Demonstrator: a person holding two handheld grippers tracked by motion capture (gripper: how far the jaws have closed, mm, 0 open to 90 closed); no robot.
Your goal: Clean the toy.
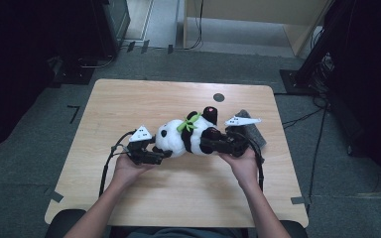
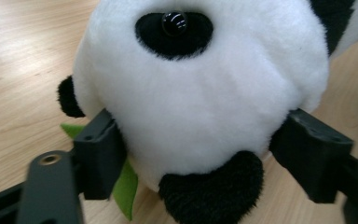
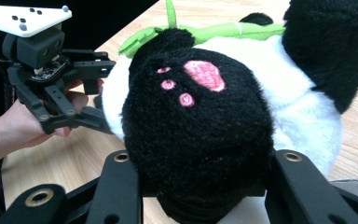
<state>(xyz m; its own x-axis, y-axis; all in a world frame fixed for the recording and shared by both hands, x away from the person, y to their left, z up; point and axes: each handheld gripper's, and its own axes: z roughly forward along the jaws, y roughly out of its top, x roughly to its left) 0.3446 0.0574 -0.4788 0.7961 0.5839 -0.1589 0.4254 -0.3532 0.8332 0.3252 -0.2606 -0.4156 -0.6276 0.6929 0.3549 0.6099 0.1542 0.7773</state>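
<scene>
Panda [image 1: 186, 136] mid-bench, lying | left tool [image 1: 164, 154] straddles head, grip looks loose | right tool [image 1: 209, 145] clamps black foot | I expect plush may slip if lifted.

A plush panda [image 1: 188, 136] lies on its side across the middle of the wooden table, head toward the left, legs toward the right. White fur, black ears, eye patches and limbs, a green leaf collar at the neck, pink pads stitched on one black paw.
</scene>
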